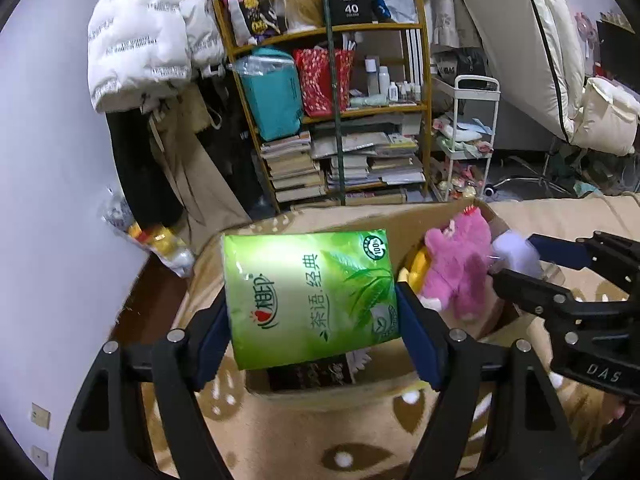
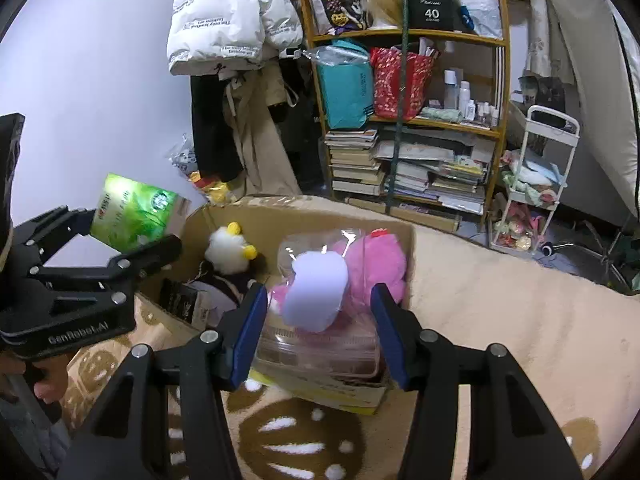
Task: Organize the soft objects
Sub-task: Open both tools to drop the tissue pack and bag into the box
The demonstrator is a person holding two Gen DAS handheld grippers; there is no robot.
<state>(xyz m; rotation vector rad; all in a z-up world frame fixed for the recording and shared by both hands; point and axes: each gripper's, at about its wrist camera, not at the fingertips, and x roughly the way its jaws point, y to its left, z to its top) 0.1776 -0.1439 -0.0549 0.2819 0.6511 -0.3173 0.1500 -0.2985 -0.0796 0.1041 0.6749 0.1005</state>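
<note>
1. We find the left gripper (image 1: 312, 312) clenched on a green plastic pack of tissues printed with tea leaves (image 1: 310, 296); its blue pads press both short sides of the pack, which is held clear above the near-left part of the box.
2. Below and ahead of these tongs stands an open brown cardboard box (image 2: 304, 216), resting on a beige blanket with brown and white pattern (image 1: 320, 440).
3. The right gripper (image 2: 318, 320) stands released — its blue pads are apart, with a gap on either side of the item between them.
4. Between those pads, just ahead, lies a pale lilac soft piece in a clear plastic wrapper (image 2: 316, 292), atop a pink plush toy (image 2: 376, 264) in the right part of the box. Whether either pad touches the wrapper, we cannot tell.
5. To the left of the right tongs, deeper in the box, sits a white plush toy with yellow ears (image 2: 230, 250).
6. Beyond both tongs — against the wall — stands a wooden shelf of books and bags (image 1: 340, 120).
</note>
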